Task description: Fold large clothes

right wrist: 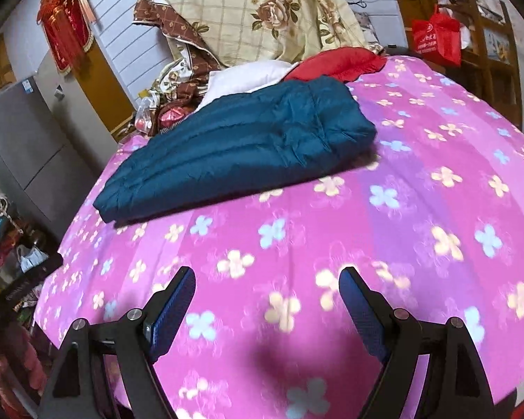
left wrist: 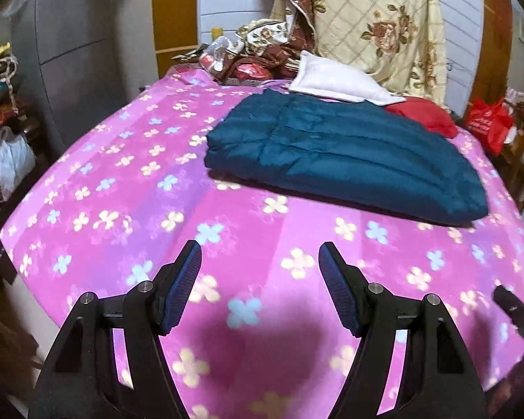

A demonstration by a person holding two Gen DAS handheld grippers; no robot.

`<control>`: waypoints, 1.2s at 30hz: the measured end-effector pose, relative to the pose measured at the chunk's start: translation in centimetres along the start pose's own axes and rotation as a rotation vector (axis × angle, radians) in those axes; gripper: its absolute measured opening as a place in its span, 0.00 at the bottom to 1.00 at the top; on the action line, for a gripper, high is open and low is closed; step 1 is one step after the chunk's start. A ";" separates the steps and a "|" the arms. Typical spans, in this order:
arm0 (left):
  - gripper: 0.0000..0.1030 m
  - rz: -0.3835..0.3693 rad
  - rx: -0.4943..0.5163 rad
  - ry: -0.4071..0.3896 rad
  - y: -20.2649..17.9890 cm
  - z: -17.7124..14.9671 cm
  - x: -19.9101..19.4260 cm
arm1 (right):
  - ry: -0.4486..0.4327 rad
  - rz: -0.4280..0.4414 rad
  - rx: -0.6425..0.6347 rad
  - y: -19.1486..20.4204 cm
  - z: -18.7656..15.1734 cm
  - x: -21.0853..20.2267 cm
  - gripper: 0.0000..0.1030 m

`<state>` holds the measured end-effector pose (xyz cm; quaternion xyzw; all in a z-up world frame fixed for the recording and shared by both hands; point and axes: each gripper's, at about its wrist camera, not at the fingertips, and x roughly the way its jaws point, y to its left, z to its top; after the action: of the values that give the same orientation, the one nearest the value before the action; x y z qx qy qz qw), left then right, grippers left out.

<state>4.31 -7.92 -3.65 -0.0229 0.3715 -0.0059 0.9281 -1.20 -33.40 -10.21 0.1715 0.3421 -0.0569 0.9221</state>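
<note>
Left hand-held gripper (left wrist: 260, 284), left wrist view: jaws spread wide, nothing between them, poised over the near part of the bed, touching no garment.
Jacket, left wrist view: a teal quilted jacket (left wrist: 346, 153) lies folded into a thick slab on the pink flowered bedsheet (left wrist: 129, 206), well beyond the fingertips, toward the right and the head of the bed.
Beyond it, left wrist view: a white cloth (left wrist: 335, 82) and a red garment (left wrist: 426, 115) touch the jacket's far edge; a floral quilt (left wrist: 377, 24) hangs against the wall.
Right hand-held gripper (right wrist: 267, 296), right wrist view: jaws likewise wide apart and empty, above bare sheet.
Jacket, right wrist view: the teal bundle (right wrist: 241, 150) sits up and to the left, its edges roughly squared, well apart from the fingers.
Step in hand: by appearance the fold is complete or nearly so, with both tools clear of the fabric.
Next move: either a final tidy of the bundle's edges, or a reach toward the red garment; each calls for travelling forward across the bed before closing on cloth.
</note>
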 end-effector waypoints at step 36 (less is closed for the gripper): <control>0.68 -0.099 0.174 -0.077 -6.5 -6.5 -6.0 | -0.116 -0.204 0.053 -4.5 -4.6 -5.3 0.80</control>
<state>-4.44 -14.52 -3.87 0.0392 0.3321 -0.0831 0.9388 -9.02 -36.02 -11.26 0.1565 0.3024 -0.1694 0.9249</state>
